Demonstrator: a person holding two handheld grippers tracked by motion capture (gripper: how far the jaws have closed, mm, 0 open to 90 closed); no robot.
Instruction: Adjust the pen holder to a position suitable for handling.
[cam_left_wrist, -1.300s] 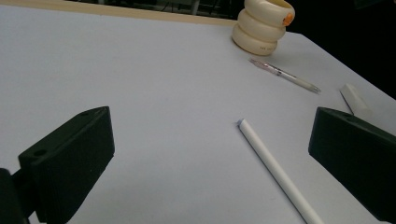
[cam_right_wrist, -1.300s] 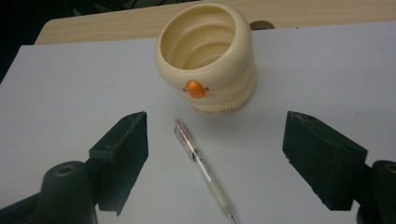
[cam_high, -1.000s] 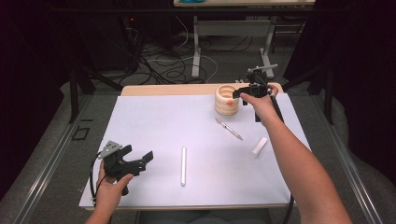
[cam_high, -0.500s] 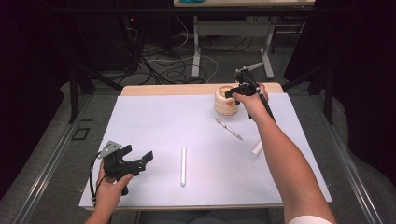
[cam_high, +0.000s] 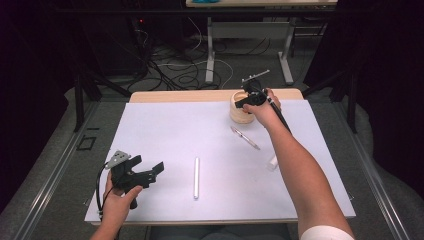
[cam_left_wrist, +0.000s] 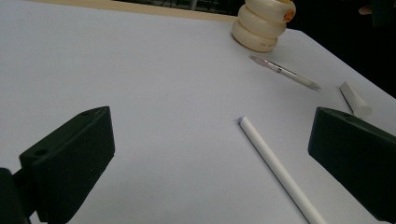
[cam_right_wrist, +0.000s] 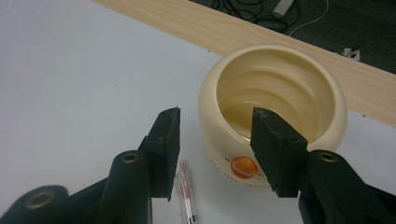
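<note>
Fingers of the right gripper (cam_right_wrist: 215, 140) stood apart with nothing between them, and we held it just above the near rim of the cream ribbed cup (cam_right_wrist: 275, 107), which sat at the far right of the white sheet (cam_high: 165, 130) beside the wooden table (cam_high: 180, 96) edge. In the right gripper view one finger hung outside the cup wall and the other over its mouth; we could not tell whether either touched it. An orange dot marked the cup's side. A clear pen (cam_high: 245, 137) lay on the sheet just in front of the cup. A short white stick (cam_left_wrist: 355, 99) lay farther right, partly hidden by our forearm in the high view. Our left gripper (cam_high: 150, 172) rested near the sheet's front left corner, its fingers wide open and empty, aimed toward a long white tube (cam_high: 196, 177) lying well apart from the cup.
</note>
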